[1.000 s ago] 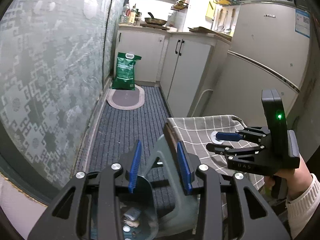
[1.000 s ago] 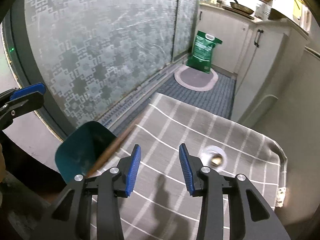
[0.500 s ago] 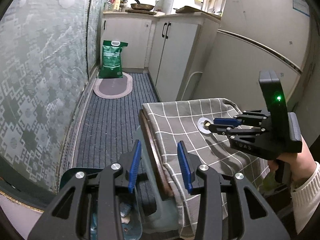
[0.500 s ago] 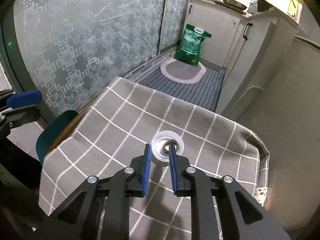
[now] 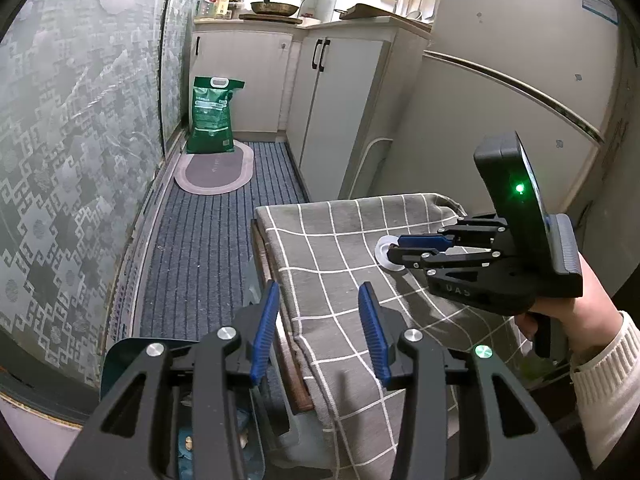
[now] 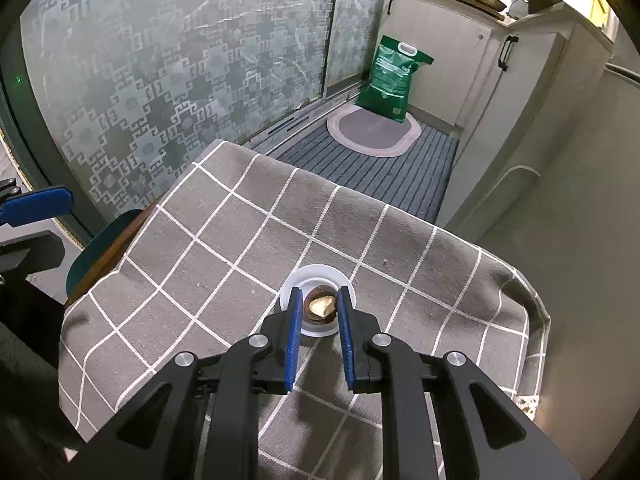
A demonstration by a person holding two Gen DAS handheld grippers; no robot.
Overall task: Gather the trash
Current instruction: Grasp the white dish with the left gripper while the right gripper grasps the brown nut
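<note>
A small white dish with a brown and yellow scrap in it sits on a grey checked tablecloth. My right gripper is narrowly open, its blue fingers on either side of the scrap, over the dish. It shows from the side in the left wrist view, with the dish beneath its tips. My left gripper is open and empty above the table's left edge. A dark teal bin with trash inside stands below it.
A green bag and an oval mat lie on the striped floor runner by the patterned glass door. White cabinets and a fridge stand to the right. The table edge drops to the floor.
My right gripper has come down over the dish and opened slightly around the scrap. My left gripper has risen and shifted right over the table's edge, away from the bin.
</note>
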